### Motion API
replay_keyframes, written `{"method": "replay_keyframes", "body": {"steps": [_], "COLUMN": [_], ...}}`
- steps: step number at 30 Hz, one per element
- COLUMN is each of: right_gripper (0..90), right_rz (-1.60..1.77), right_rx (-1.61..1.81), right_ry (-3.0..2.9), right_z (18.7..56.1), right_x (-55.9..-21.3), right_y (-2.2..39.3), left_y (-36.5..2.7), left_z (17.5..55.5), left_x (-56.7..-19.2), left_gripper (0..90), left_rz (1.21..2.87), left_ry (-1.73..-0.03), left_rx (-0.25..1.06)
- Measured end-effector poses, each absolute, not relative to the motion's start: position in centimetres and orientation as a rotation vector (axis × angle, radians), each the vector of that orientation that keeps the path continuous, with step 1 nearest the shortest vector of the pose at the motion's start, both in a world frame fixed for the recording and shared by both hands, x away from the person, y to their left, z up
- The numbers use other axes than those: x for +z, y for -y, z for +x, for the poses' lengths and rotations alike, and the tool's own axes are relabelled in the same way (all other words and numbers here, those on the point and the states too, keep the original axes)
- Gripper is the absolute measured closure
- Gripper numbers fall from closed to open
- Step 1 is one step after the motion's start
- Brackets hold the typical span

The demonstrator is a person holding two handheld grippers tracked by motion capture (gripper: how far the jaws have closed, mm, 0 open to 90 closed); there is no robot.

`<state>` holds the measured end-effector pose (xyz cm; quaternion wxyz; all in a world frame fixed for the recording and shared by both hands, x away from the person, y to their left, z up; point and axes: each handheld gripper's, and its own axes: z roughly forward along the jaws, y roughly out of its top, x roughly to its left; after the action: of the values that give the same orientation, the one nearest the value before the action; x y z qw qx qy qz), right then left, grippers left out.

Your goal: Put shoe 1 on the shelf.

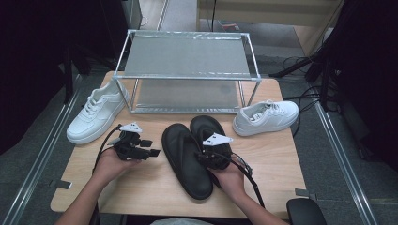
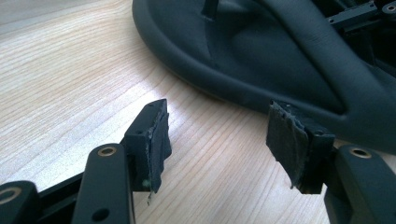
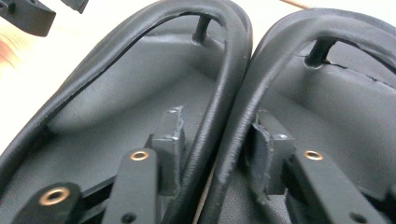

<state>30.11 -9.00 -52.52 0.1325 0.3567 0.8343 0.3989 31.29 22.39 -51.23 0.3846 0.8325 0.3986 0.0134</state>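
Two black flip-flops lie side by side on the wooden table (image 1: pixel 141 187), the left flip-flop (image 1: pixel 185 159) nearer me and the right flip-flop (image 1: pixel 206 125) a little farther back. My right gripper (image 1: pixel 212 157) reaches over them. In the right gripper view its jaws (image 3: pixel 215 149) straddle the two neighbouring straps, one pad inside the left flip-flop (image 3: pixel 130 84) and one inside the right flip-flop (image 3: pixel 336 107), and both pads touch the straps. My left gripper (image 1: pixel 151 147) rests open just left of the left flip-flop (image 2: pixel 243 60), with only bare table between its jaws (image 2: pixel 219 140).
A white sneaker (image 1: pixel 96 115) lies at the table's left and another white sneaker (image 1: pixel 265 117) at the right. A two-tier metal shoe rack (image 1: pixel 187 70) stands along the back edge. Black cables trail from both grippers toward me.
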Motion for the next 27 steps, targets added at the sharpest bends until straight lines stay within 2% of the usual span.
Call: {"method": "replay_keyframes", "body": {"steps": [10,27], "right_gripper": [74.0,74.5], "right_rz": [1.076,1.075], "right_rx": [1.137,1.203], "right_ry": [-2.433,-2.46], "right_z": [30.6,31.4], "right_x": [-52.1,-51.2], "right_y": [9.7,10.2], "left_y": [-22.4,-22.8], "left_z": [31.4,31.4], "left_x": [-51.2,-51.2], "left_gripper": [39.6,39.2], "left_rz": [2.135,2.123], "left_ry": [-1.02,-1.038], "left_rx": [0.029,0.034]}}
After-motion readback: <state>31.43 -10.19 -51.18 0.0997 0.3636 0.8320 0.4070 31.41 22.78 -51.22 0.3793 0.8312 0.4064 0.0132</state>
